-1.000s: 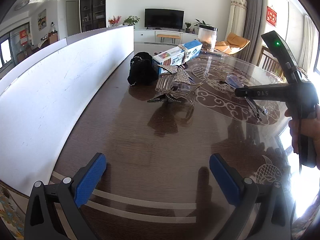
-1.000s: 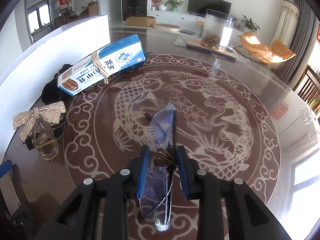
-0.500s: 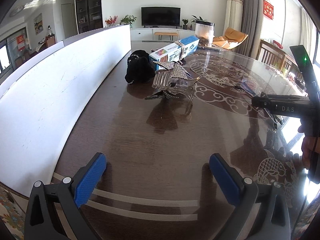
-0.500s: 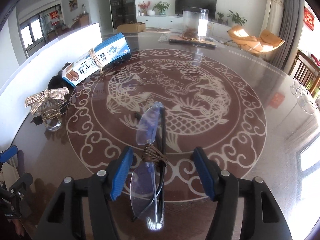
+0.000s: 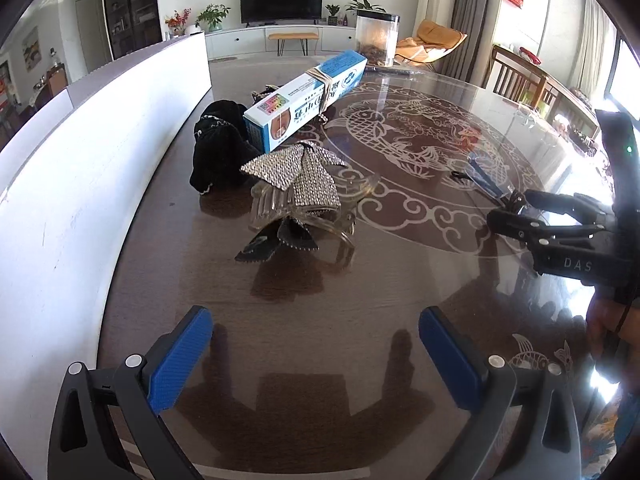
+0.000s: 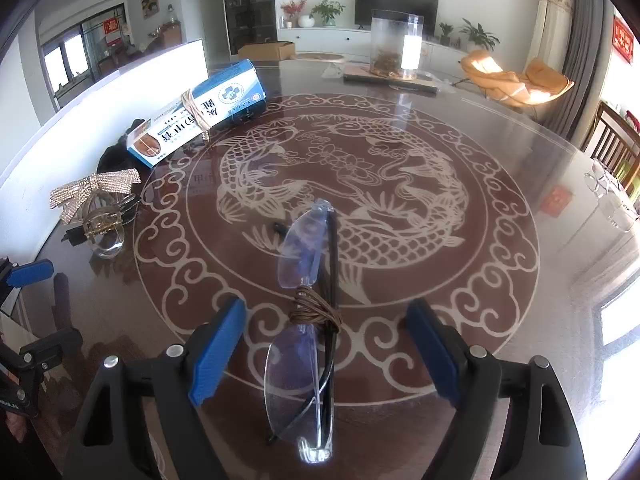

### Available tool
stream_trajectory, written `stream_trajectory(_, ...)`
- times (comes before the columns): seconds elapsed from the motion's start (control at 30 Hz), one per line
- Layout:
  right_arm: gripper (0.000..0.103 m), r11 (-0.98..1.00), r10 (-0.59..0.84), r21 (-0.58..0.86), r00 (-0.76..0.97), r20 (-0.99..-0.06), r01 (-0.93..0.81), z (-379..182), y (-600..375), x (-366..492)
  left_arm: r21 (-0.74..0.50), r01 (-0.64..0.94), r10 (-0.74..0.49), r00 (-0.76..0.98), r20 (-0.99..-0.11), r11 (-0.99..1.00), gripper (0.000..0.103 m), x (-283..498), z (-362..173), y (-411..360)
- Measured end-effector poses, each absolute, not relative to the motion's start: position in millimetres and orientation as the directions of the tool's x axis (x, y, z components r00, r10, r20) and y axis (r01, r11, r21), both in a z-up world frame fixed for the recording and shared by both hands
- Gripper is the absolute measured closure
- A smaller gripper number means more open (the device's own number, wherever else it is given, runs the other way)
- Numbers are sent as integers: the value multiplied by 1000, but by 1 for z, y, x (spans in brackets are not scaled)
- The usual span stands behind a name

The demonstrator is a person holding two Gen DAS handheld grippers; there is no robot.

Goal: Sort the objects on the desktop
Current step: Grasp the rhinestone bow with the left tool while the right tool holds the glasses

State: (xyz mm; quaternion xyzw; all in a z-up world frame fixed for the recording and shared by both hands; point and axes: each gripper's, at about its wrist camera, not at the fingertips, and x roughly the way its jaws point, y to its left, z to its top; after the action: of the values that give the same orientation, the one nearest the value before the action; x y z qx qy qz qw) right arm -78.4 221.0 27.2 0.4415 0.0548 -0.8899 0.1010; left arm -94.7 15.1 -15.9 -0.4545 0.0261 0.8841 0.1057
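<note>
A pair of folded rimless glasses (image 6: 310,312) with a brown cord wound around the middle lies on the dark round table (image 6: 500,300), between the open fingers of my right gripper (image 6: 324,344), untouched. In the left wrist view the glasses (image 5: 486,178) lie at the right, by my right gripper (image 5: 516,208). My left gripper (image 5: 316,348) is open and empty, low over the table. Ahead of it lie a rhinestone bow hair claw (image 5: 300,192), a black cloth item (image 5: 218,156) and a blue-white box (image 5: 308,96) bound with a rubber band.
A white board (image 5: 80,168) runs along the table's left side. A clear cylinder container (image 6: 396,46) stands on a tray at the far edge. Chairs (image 5: 520,80) stand at the right. The bow claw (image 6: 96,200) and box (image 6: 196,112) show left in the right wrist view.
My right gripper has opened and let go of the glasses, which now lie on the table. My left gripper has moved closer to the bow claw.
</note>
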Motion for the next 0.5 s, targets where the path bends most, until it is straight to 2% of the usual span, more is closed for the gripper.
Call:
stream_trajectory(0.27,20,-975,-130,-5,-590,-797,222,27,223,-78,-107,-159,177,-527,-831,-981,0,-167,-15,20)
stream_trajectory(0.3,20,-975,-132,-3,-590,-796,221,27,223,-77,-120,-165,191,-532,-825,-979,8,-169,-16,21)
stream_trajectory(0.33,20,-975,-135,1,-591,-796,221,28,224,-77,-132,-176,208,-540,-816,-975,23,-169,-17,21)
stream_trajectory(0.37,20,-975,-140,7,-591,-795,221,28,225,-77,-115,-175,194,-555,-809,-978,46,-168,-16,21)
stream_trajectory(0.4,19,-975,-149,18,-590,-794,223,28,226,-77,-86,-172,170,-564,-808,-981,55,-166,-15,22)
stream_trajectory(0.5,13,-960,-239,102,-576,-782,260,30,233,-76,-110,-185,199,-575,-794,-977,55,-151,-11,16)
